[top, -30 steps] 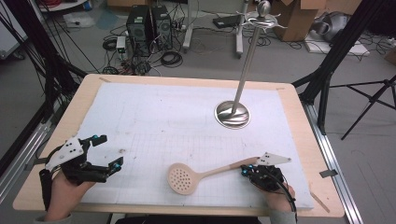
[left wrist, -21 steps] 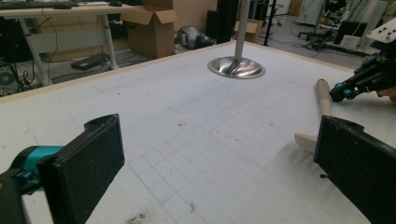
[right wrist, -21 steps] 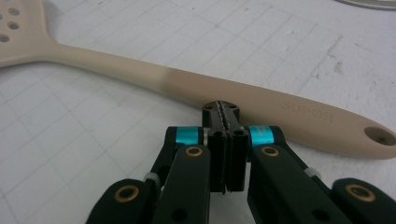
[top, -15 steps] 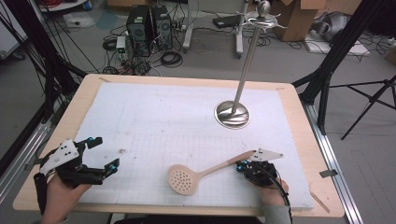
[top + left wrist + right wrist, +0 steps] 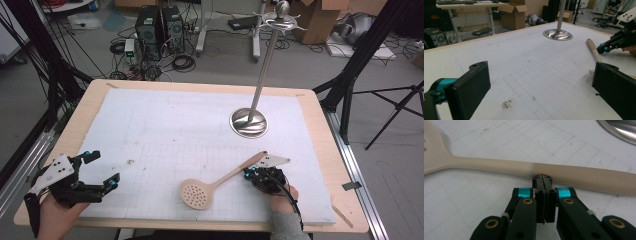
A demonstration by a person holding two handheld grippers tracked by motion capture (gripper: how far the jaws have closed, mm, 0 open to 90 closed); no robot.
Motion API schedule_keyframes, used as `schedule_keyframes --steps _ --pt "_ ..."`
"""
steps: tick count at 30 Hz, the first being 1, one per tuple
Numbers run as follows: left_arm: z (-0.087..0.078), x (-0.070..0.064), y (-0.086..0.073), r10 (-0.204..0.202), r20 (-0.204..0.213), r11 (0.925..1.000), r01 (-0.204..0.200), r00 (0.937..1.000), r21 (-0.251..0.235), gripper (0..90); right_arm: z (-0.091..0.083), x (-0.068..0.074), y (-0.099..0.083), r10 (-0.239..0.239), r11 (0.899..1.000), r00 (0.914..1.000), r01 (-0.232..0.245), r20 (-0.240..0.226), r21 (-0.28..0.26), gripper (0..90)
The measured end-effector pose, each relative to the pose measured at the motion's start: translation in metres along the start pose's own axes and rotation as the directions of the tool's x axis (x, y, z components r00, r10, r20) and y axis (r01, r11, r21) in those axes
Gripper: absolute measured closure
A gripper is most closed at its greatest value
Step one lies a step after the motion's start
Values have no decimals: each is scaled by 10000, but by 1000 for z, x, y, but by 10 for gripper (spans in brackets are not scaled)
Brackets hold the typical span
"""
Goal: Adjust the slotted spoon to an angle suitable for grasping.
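Observation:
A beige slotted spoon (image 5: 196,193) lies on the white gridded mat, its handle running up and right (image 5: 499,165). My right gripper (image 5: 248,171) sits just on the near side of the handle's upper part. In the right gripper view its jaws (image 5: 542,179) are shut, tips touching the handle's near edge with nothing between them. My left gripper (image 5: 104,169) hovers at the mat's near left corner, far from the spoon. Its jaws (image 5: 541,85) stand wide open and empty, facing the spoon handle (image 5: 594,51) and the right gripper (image 5: 616,41).
A metal stand with a round base (image 5: 248,123) and a tall pole with hooks on top (image 5: 265,65) rises at the mat's right centre. The white mat (image 5: 190,120) covers most of the wooden table (image 5: 320,145). Computers and cables lie on the floor beyond.
My left gripper has drifted left and toward the near edge. My right gripper has slid a little left along the spoon handle. The spoon has stayed put.

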State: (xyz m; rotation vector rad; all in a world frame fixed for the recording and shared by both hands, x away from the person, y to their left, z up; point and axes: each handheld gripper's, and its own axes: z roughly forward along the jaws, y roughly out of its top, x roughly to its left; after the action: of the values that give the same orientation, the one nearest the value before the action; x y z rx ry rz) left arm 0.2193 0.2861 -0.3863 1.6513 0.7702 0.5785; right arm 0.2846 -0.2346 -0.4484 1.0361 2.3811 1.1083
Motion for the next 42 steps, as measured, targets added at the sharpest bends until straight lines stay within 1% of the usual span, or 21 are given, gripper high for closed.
schedule_keyframes --steps 6,10,12,21,28,32,38,39,42 --pt "-5 0 -2 -32 -134 10000 32 9999 32 21 8 4 7 -297 9996 9996 297 -10 -19 900" --pt "-9 0 -2 -53 -240 10000 53 9997 11 21 13 8 11 -382 9993 9991 382 -170 -13 900" --pt "-11 0 -3 -63 -264 10000 63 9996 -4 21 15 10 13 -523 9986 9985 522 -156 -25 900" --pt "-17 0 -4 -92 -396 10000 93 9992 25 21 24 17 20 -796 9968 9963 795 -319 -43 900" --pt "-23 0 -4 -27 -536 10000 27 9986 -2 21 31 23 26 -1117 9937 9925 1116 -490 -57 900" --pt "-26 0 -5 -89 -632 10000 90 9980 15 21 35 26 29 -1195 9928 9909 1191 -618 -97 900" --pt "-32 0 -6 -99 -770 10000 99 9970 -8 21 42 31 35 -1532 9882 9856 1526 -720 -131 900" --pt "-32 0 -6 -85 -772 10000 86 9970 5 21 43 32 36 -1484 9889 9862 1480 -740 -110 900" --pt "-33 0 -7 -106 -811 9999 111 9966 51 21 45 33 38 -1570 9876 9844 1564 -793 -141 900"
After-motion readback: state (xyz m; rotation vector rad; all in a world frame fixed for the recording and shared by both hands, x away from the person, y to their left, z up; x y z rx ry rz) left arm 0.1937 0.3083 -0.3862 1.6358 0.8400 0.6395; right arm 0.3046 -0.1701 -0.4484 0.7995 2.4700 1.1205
